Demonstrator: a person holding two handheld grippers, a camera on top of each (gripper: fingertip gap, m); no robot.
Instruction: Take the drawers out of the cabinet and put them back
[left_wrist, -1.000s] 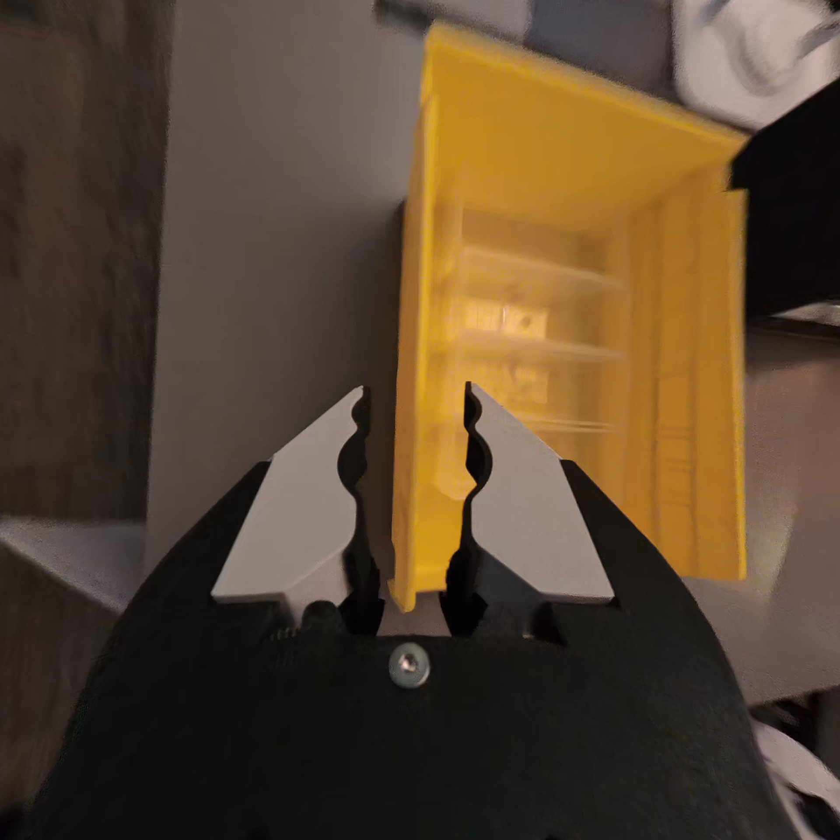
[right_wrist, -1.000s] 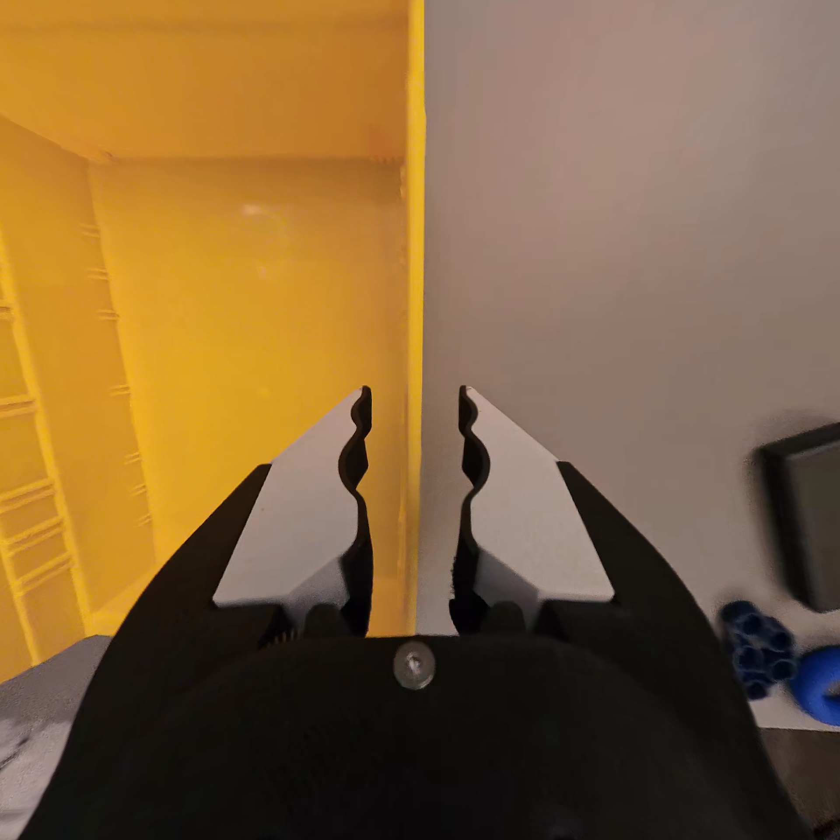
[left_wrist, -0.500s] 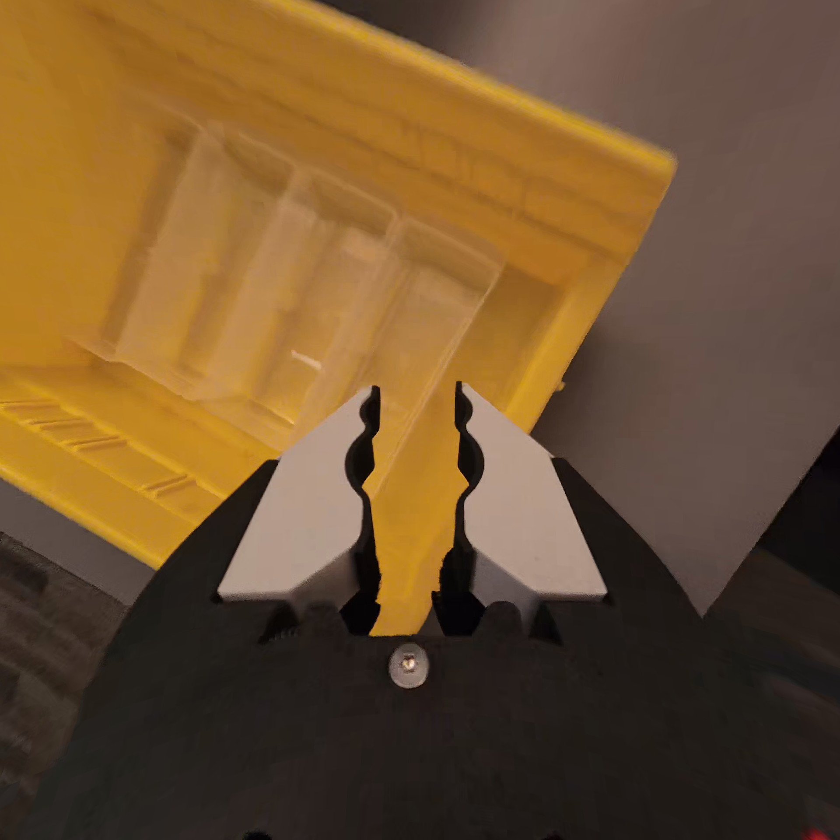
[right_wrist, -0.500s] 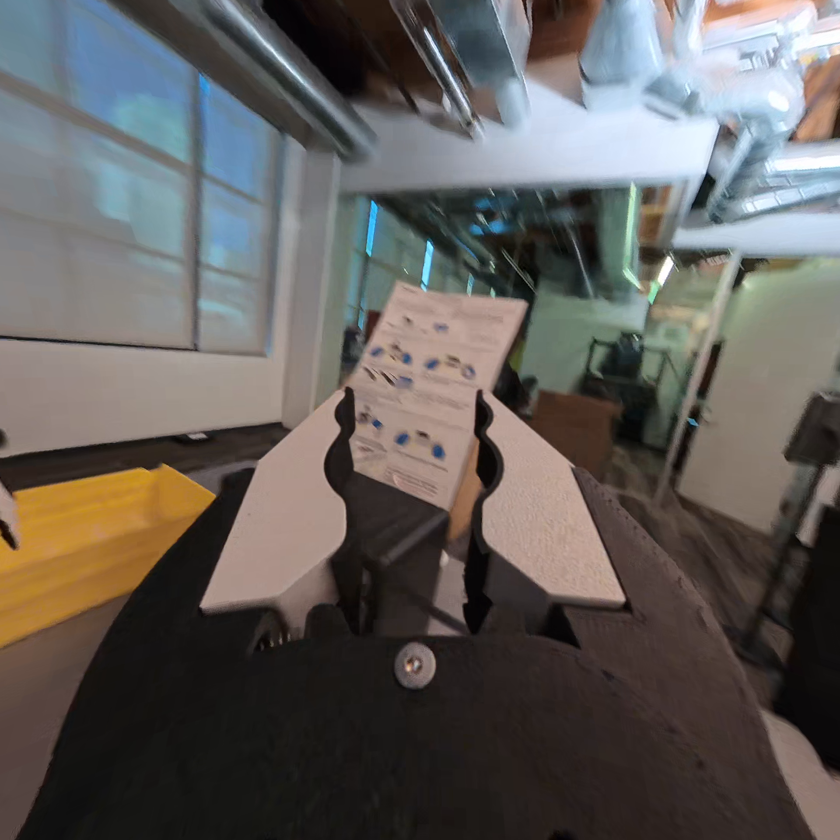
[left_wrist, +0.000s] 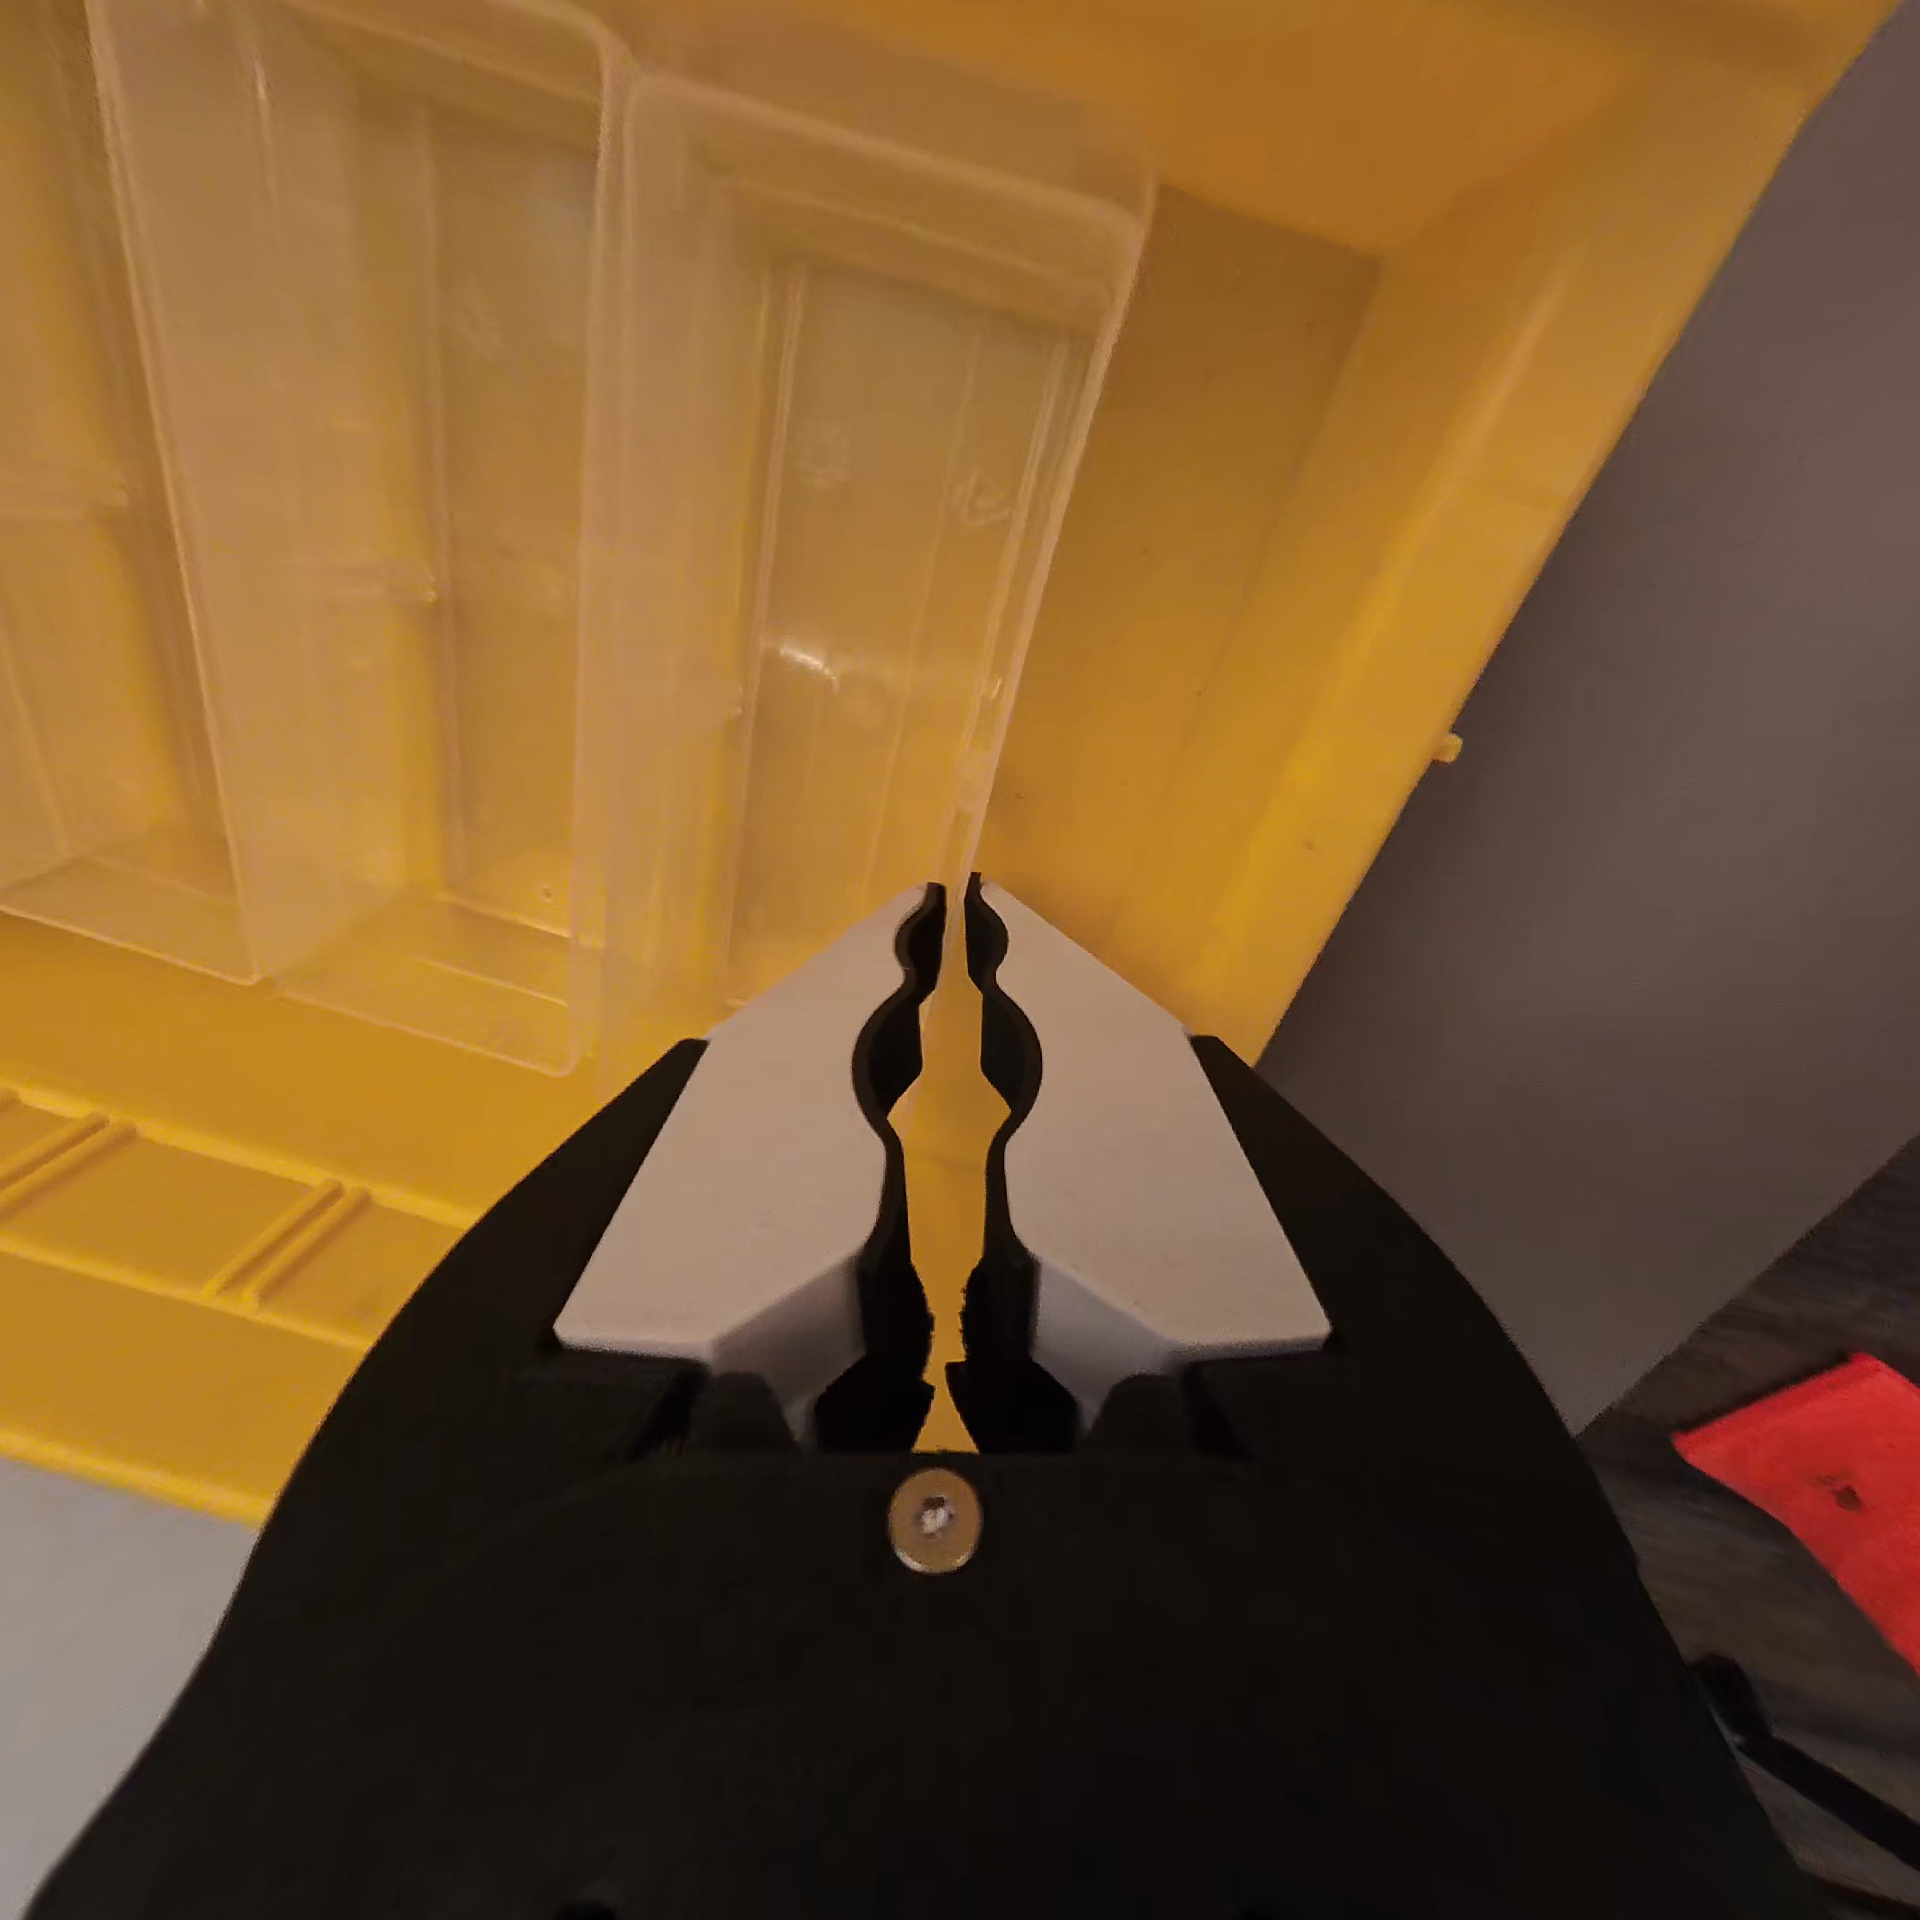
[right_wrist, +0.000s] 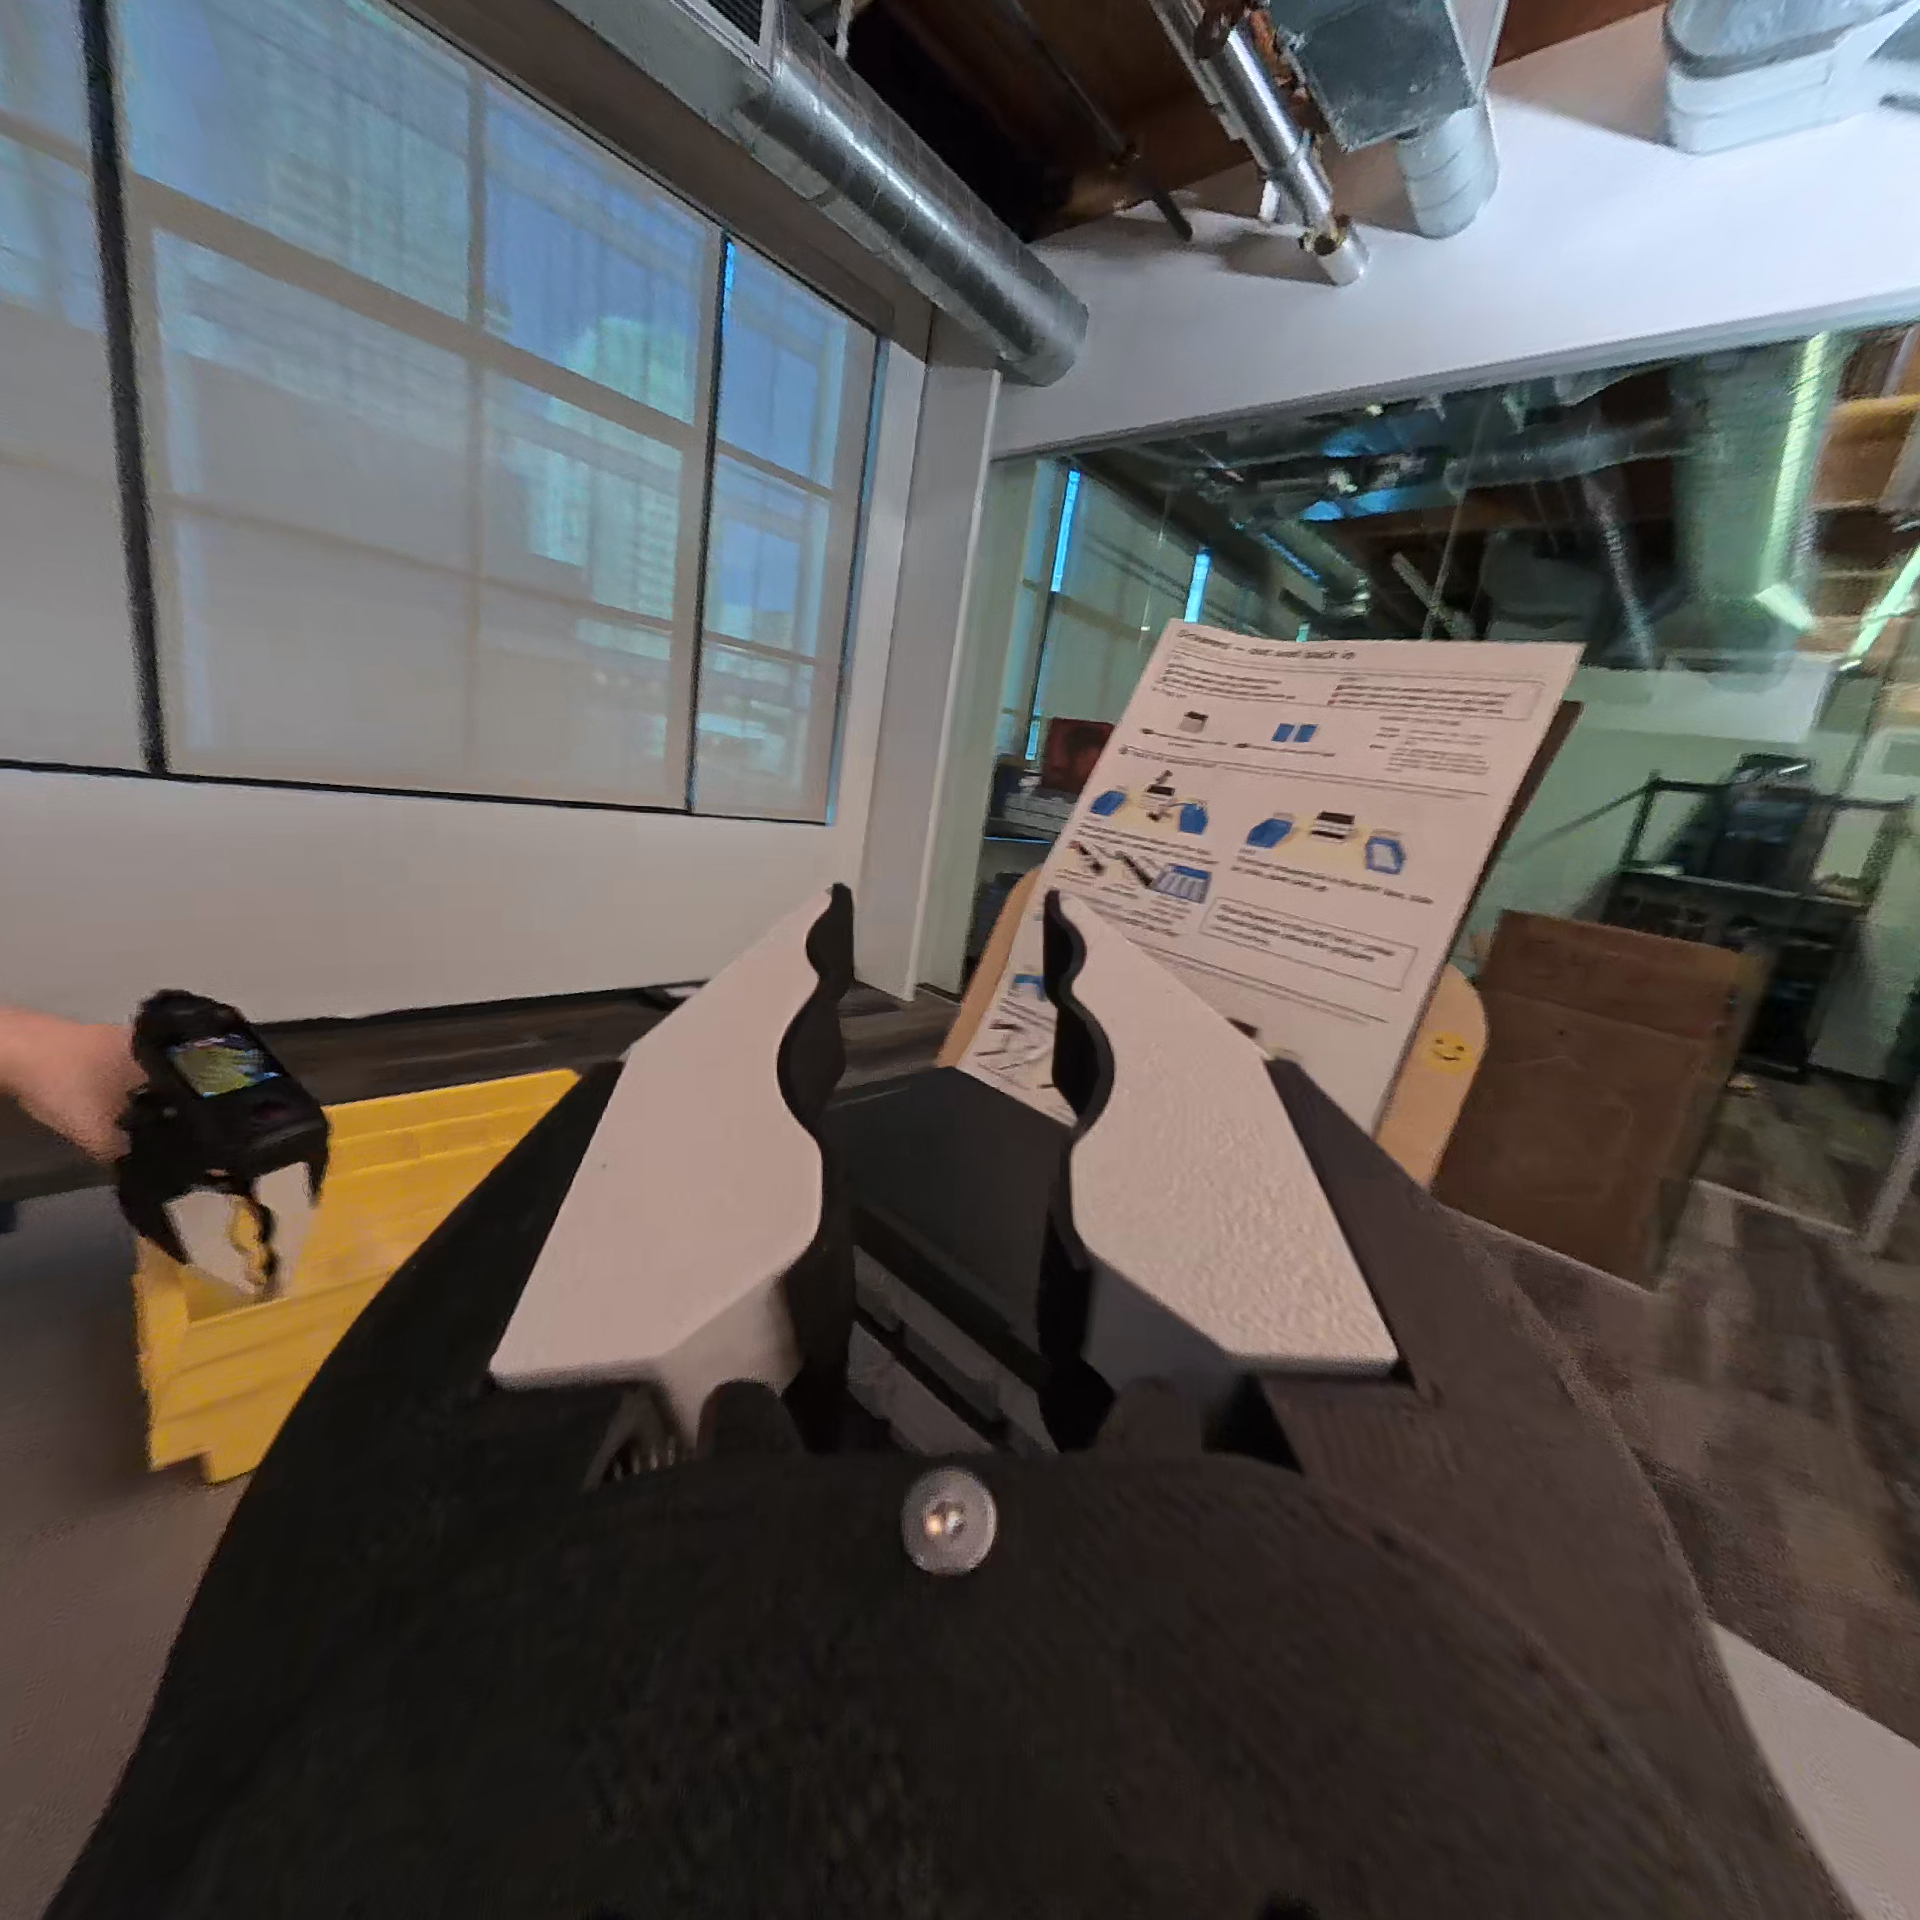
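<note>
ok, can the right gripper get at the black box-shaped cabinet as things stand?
Probably yes. The right gripper is open and aimed at the black cabinet ahead, nothing between them. The left gripper is aside, shut on a clear plastic drawer in the yellow plastic bin.

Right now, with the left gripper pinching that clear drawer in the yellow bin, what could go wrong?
1. The left gripper grips only the thin side wall of the clear drawer, at its fingertips; the wall may flex or slip on lifting.
2. The neighbouring drawer lies close alongside in the yellow bin and could get dragged.
3. The right gripper is open and points away, so it gives no support.
</note>
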